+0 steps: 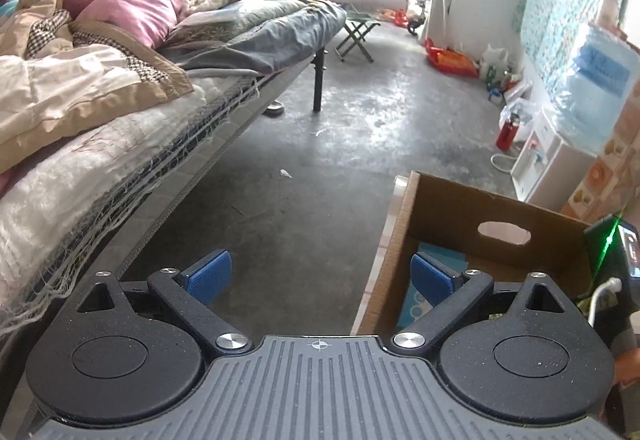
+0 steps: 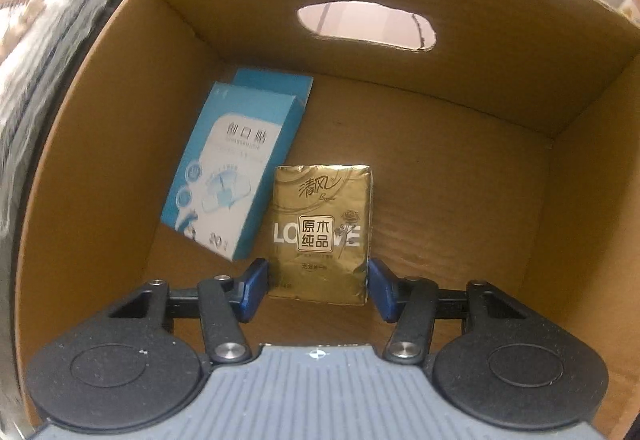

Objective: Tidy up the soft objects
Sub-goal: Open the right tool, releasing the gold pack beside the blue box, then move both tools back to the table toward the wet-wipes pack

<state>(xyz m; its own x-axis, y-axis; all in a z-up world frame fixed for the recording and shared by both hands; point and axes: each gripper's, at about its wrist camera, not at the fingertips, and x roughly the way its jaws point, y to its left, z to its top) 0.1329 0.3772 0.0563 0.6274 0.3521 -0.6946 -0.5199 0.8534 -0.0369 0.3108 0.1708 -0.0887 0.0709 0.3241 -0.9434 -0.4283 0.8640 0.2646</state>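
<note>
My right gripper (image 2: 318, 286) is inside a brown cardboard box (image 2: 460, 176). A gold tissue pack (image 2: 322, 228) stands between its blue pads (image 2: 253, 290), which touch or nearly touch its lower sides. A blue and white carton (image 2: 232, 164) lies on the box floor to the pack's left, leaning at the left wall. My left gripper (image 1: 320, 276) is open and empty above the floor, just left of the same box (image 1: 452, 216); the carton's corner (image 1: 442, 260) shows inside.
A bed (image 1: 132, 112) heaped with quilts and pink pillows runs along the left. Concrete floor (image 1: 320, 144) stretches ahead. A folding stool (image 1: 358, 34), a red bottle (image 1: 508, 130), a white dispenser (image 1: 552, 164) and clutter line the right wall.
</note>
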